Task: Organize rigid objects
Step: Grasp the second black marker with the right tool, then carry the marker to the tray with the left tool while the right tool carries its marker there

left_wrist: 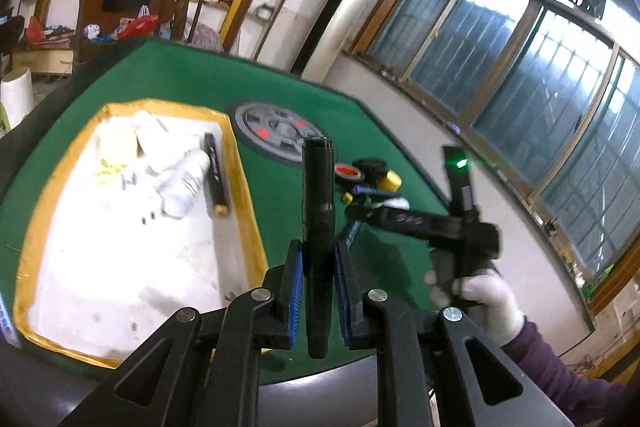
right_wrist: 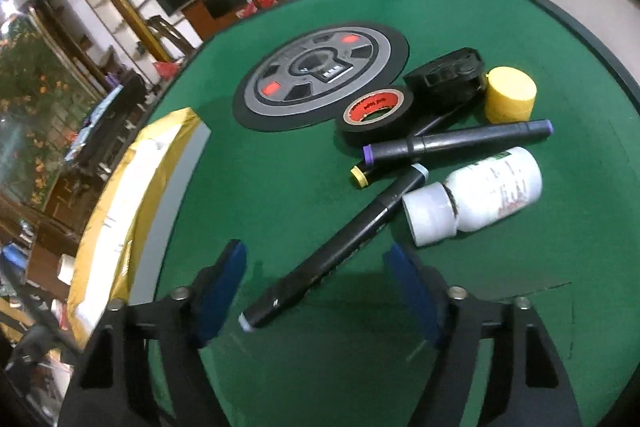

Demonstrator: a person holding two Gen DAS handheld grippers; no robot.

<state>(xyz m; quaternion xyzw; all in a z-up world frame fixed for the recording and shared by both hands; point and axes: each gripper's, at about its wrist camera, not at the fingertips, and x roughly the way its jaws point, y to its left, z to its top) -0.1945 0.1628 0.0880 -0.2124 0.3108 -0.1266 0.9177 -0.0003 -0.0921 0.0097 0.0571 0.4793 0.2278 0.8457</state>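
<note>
Bottle (right_wrist: 486, 193) right of marker (right_wrist: 336, 251)

jaws: black arms, blue ribbed pads, silver screws | white glove (left_wrist: 486, 297) | purple sleeve (left_wrist: 568, 379)

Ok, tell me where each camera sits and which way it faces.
Left wrist: on the left gripper, looking along its fingers, shut on a black marker, toward the gold-edged tray and windows; the gloved right hand and right gripper show.
Right wrist: on the right gripper, angled down at the green table; its open jaws straddle a black marker beside a white bottle.
Shared: table, tray, round centre disc, tape roll.
</note>
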